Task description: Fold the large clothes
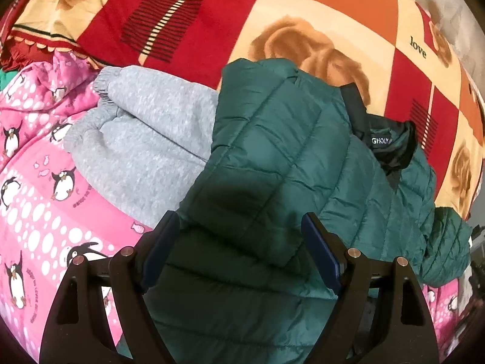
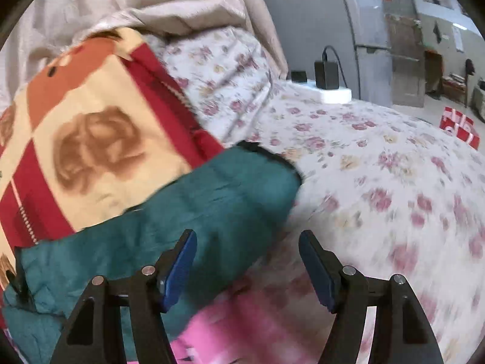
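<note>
A dark green quilted puffer jacket (image 1: pixel 272 157) lies on the bed, its black collar with a label (image 1: pixel 385 139) to the right. My left gripper (image 1: pixel 239 227) is open just above the jacket's body and holds nothing. In the right wrist view a green sleeve of the jacket (image 2: pixel 212 200) stretches out, its black cuff at the far end. My right gripper (image 2: pixel 247 248) is open and empty, its left finger over the sleeve's edge. This view is blurred.
A grey fleece garment (image 1: pixel 145 139) lies left of the jacket on pink penguin-print fabric (image 1: pixel 39 188). A red, orange and cream blanket (image 1: pixel 272 15) lies behind. A floral sheet (image 2: pixel 379 166) covers the bed, with a white power strip and black chargers (image 2: pixel 327 88) at its far edge.
</note>
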`<move>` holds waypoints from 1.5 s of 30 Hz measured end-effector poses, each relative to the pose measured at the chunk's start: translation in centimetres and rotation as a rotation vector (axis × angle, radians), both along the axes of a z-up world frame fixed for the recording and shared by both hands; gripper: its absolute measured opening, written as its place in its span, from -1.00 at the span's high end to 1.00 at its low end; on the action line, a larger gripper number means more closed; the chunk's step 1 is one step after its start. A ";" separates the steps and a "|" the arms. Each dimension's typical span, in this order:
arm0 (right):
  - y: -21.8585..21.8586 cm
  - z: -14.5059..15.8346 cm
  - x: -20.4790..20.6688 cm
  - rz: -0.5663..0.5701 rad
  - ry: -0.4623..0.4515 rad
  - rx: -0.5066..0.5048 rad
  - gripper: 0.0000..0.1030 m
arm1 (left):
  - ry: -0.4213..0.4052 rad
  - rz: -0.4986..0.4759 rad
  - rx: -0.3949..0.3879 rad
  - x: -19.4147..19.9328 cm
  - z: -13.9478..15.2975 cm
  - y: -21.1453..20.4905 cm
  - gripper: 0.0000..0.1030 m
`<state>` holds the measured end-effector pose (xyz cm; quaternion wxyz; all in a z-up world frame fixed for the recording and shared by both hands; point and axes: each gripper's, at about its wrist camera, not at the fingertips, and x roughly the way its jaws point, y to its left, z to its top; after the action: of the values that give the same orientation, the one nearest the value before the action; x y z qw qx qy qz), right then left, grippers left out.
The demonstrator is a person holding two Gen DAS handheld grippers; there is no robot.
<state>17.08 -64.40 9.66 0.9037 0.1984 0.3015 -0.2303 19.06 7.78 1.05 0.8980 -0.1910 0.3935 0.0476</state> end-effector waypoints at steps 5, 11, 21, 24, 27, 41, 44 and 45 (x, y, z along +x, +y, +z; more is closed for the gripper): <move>-2.8 -0.6 3.2 0.080 0.081 -0.016 -0.32 | 0.010 -0.014 0.029 0.3 -0.3 -0.5 -0.61; -3.6 -3.3 5.8 0.194 0.141 -0.039 -0.32 | 0.030 -0.017 0.051 0.8 -1.0 -1.0 -0.61; 0.1 -0.3 3.1 0.329 0.026 -0.077 0.77 | 0.024 -0.009 0.052 0.4 -0.7 -0.8 -0.61; 3.1 2.6 0.5 0.347 -0.066 -0.098 0.78 | 0.046 -0.009 0.098 0.3 -0.6 -0.7 -0.61; 7.7 5.4 -1.5 0.390 -0.130 -0.124 0.78 | 0.073 0.001 0.130 0.2 -0.7 -0.6 -0.61; 35.9 0.3 -1.4 0.829 -0.221 0.121 0.78 | 0.087 -0.041 0.088 0.3 -0.4 -0.2 -0.60; 40.3 -2.2 -0.6 0.937 -0.185 0.135 0.78 | 0.080 -0.058 0.080 0.6 -0.4 -0.5 -0.60; 41.5 -3.3 -0.3 0.962 -0.176 0.131 0.78 | 0.077 -0.073 0.074 0.8 -0.5 -0.7 -0.60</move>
<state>16.73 -22.91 6.37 0.9152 0.1121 0.2954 0.2502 19.81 7.03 0.58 0.8897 -0.1413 0.4326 0.0365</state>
